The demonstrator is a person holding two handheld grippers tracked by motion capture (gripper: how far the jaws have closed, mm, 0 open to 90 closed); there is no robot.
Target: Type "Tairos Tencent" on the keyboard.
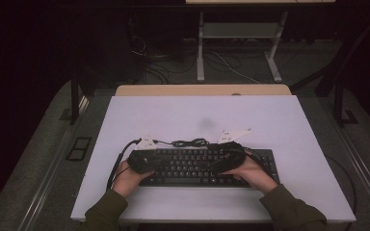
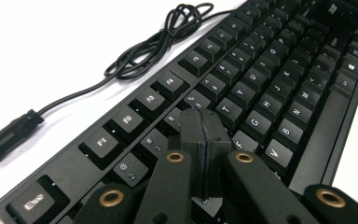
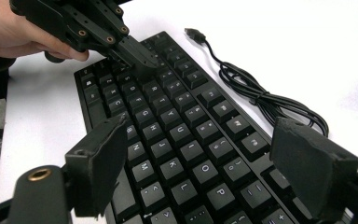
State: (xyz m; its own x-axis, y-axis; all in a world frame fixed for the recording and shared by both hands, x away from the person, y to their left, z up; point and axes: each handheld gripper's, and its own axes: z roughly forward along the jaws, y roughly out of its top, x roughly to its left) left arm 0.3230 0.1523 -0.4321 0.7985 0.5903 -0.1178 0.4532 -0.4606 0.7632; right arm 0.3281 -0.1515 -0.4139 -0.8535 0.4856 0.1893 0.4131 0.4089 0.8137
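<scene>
The black keyboard (image 1: 207, 166) lies low in the frame's centre on the white table (image 1: 270, 120). The left gripper (image 2: 204, 126), jaws pressed together, tips onto its keys; the right gripper (image 3: 205, 163) hovers with jaws wide apart.

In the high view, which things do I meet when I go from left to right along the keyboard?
Left hand → left gripper → keyboard keys → right gripper → right hand → bare end of the keyboard.
</scene>
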